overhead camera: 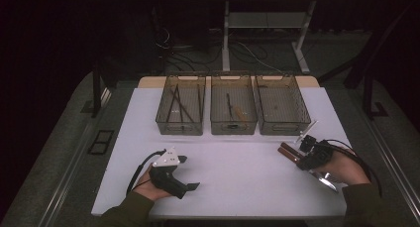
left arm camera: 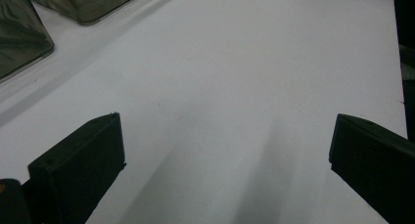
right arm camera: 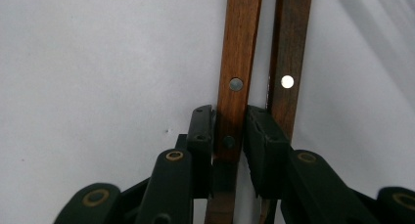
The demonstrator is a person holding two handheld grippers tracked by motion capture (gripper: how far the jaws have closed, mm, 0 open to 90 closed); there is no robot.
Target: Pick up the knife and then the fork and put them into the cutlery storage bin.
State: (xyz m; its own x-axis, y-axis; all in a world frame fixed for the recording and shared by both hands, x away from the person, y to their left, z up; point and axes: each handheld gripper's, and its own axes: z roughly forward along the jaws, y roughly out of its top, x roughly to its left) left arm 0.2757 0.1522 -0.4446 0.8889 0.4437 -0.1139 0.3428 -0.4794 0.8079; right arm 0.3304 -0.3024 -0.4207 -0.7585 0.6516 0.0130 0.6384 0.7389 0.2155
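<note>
On the left side of the white desk the left gripper is held low over the bare top. Its jaws are spread wide, with nothing between them, as the left gripper view shows.

Three see-through bins are lined up at the back of the desk. In the left bin a few long dark pieces are seen. In the middle bin a dark piece and a lighter wooden one lie. In the right bin hardly anything can be made out in the dim light; it may be empty.

On the right, near the desk's edge, the right gripper is pressed onto a wooden handle. The handle is pinched from both sides by the jaws, close to its lower rivet. A second wooden handle lies just beside it, touching or nearly so, and one jaw sits in the thin gap between the two. Shiny metal ends are seen under the hand, so these are likely knives or similar table tools.

For a good lift, the pinch should be kept firm and square on the one handle only. The handle should be raised straight up, so that the second one is not dragged along. The metal end should be kept level, since it is probably heavier and could tip down.
</note>
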